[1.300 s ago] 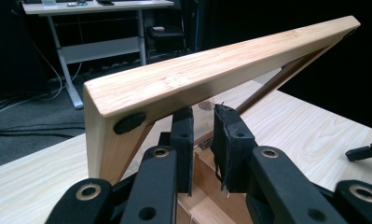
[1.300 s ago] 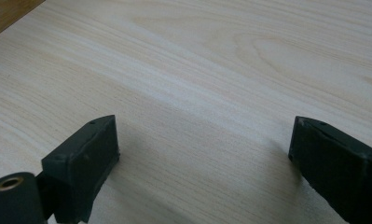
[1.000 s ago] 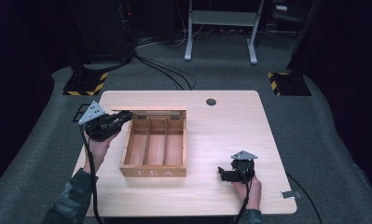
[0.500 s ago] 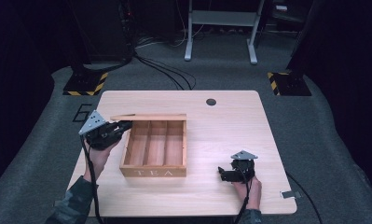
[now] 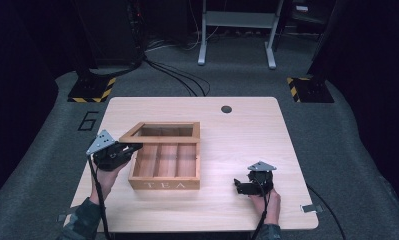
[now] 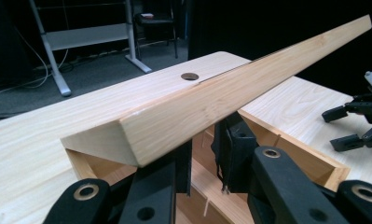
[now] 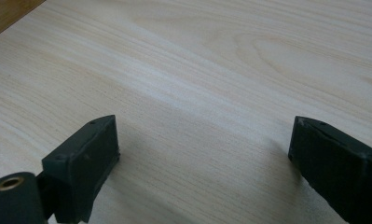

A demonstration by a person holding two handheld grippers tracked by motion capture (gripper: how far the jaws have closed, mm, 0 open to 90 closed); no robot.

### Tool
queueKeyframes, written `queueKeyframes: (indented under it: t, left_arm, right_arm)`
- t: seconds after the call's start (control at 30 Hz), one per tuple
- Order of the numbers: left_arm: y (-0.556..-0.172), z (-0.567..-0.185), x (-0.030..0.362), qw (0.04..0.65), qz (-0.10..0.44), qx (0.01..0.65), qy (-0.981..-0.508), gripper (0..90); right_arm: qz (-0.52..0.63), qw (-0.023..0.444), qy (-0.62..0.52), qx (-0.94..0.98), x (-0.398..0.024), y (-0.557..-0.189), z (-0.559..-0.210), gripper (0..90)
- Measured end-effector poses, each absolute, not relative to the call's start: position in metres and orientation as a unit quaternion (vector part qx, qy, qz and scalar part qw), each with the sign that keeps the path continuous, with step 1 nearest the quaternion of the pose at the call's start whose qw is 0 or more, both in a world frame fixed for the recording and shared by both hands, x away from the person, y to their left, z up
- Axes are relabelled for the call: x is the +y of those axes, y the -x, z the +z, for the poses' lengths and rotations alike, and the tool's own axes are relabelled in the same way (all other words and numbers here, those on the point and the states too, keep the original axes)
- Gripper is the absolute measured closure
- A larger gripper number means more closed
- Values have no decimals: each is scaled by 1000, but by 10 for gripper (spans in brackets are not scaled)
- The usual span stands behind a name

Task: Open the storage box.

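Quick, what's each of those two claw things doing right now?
Left gripper: closed on the frame of the tea box's lid, holding it partly lowered.
Right gripper: open, holding nothing, over the table.

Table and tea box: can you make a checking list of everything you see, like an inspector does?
Surface: pale wooden table, with a round hole near the far edge.
Job's things: wooden tea box marked TEA, three compartments seen; its lid is a frame, partly raised, hinged at the back.
Clutter: nothing seen.
Grippers: left gripper shut on the lid's left rail; right gripper open, resting on bare table.
Cables: one trails from each gripper; more black cables on the floor.
Surroundings: grey carpet, hazard-striped bases, a metal stand.
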State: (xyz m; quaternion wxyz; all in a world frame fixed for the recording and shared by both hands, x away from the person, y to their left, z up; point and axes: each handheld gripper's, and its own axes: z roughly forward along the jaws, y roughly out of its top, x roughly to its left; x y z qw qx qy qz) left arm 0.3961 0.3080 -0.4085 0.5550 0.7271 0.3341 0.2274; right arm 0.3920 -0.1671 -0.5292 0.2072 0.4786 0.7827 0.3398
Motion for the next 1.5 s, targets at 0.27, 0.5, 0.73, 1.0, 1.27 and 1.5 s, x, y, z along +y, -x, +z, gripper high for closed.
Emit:
queueKeyframes:
  t: [0.27, 0.5, 0.73, 1.0, 1.27, 1.5]
  left_arm:
    - [-388, -420, 307, 551, 227, 334, -730, 769]
    - [-384, -439, 307, 548, 215, 350, -728, 748]
    - [-380, -455, 308, 542, 203, 361, -731, 744]
    - [-373, -475, 307, 537, 192, 376, -730, 740]
    - [-367, -484, 313, 524, 175, 386, -738, 726]
    - [-360, -488, 315, 514, 173, 394, -742, 716]
  right_arm:
    - [340, 207, -479, 783, -167, -392, -529, 79]
    - [340, 207, -478, 783, -167, -392, -529, 79]
    - [340, 207, -478, 783, -167, -392, -529, 79]
    - [340, 207, -478, 783, -167, -392, -529, 80]
    - [340, 207, -478, 783, -167, -392, -529, 80]
    - [340, 207, -478, 783, -167, -392, -529, 80]
